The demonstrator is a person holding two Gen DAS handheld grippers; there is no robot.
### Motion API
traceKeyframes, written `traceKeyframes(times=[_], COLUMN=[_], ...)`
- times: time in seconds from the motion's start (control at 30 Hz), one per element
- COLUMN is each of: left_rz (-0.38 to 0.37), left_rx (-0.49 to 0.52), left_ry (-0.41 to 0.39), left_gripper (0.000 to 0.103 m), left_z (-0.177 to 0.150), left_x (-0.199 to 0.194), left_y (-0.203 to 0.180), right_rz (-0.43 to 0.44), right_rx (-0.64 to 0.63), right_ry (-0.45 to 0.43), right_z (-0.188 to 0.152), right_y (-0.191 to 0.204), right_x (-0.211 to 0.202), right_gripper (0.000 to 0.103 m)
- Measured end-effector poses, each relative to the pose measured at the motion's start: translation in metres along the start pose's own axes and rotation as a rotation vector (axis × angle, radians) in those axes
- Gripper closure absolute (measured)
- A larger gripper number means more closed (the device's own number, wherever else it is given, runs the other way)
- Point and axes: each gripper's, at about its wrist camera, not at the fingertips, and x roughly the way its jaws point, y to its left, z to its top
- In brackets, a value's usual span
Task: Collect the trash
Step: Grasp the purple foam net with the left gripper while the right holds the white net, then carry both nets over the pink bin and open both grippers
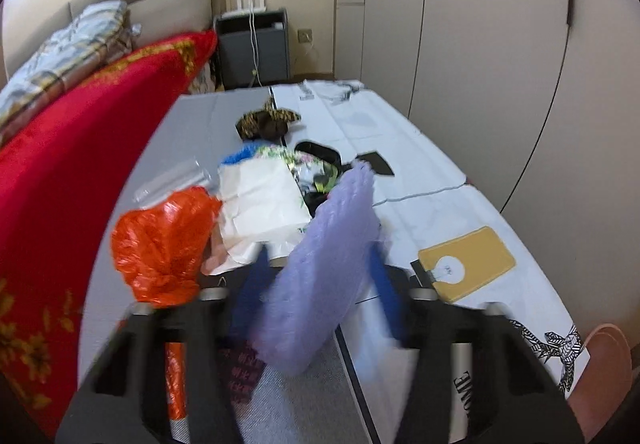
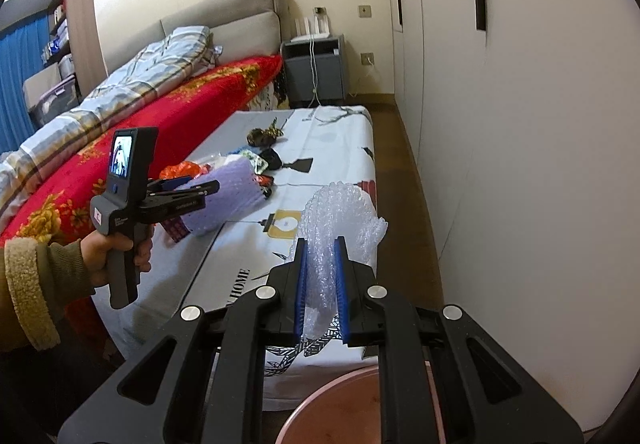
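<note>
Now carry clear bubble wrap (image 2: 340, 228), pinched in right claw (image 2: 322, 284), over pink bin (image 2: 360, 412) lower centre; left claw (image 1: 320, 268) clamps purple wrap (image 1: 320, 264).

Soft, even indoor light; fisheye bending with dark corners in both views, and the left wrist view motion-blurred.

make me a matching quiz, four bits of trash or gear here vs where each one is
Things:
1 bubble wrap
2 purple foam sheet
3 orange plastic bag
4 pink bin

Places:
A lying on the table near the red blanket
B between the left claw fingers
C below the right claw
D pinched in the right claw

Pairs: 1-D, 2-B, 3-A, 4-C
</note>
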Motion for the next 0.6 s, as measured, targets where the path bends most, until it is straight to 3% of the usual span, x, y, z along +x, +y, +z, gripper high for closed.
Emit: traceKeyframes(times=[0.03,0.17,0.3,0.6], left_rz=[-0.008,-0.006,-0.023,-0.111], left_rx=[0.008,0.004,-0.014,0.03], left_ry=[0.01,-0.037,-0.112,-0.258], left_gripper=[0.092,0.093,0.093,0.093], left_z=[-0.001,0.005,0.023,0.056], left_x=[0.003,-0.007,-0.046,-0.198], left_y=[0.0,0.0,-0.003,-0.03], right_rz=[-0.001,0.0,0.002,0.028], right_rx=[-0.002,-0.009,-0.007,0.068], right_ry=[0.005,0.016,-0.008,-0.126], right_z=[0.0,0.001,0.002,0.019], right_y=[0.001,0.004,0.004,0.006], right_x=[0.002,0.008,-0.002,-0.072], right_gripper=[0.089,0.089,0.089,0.089])
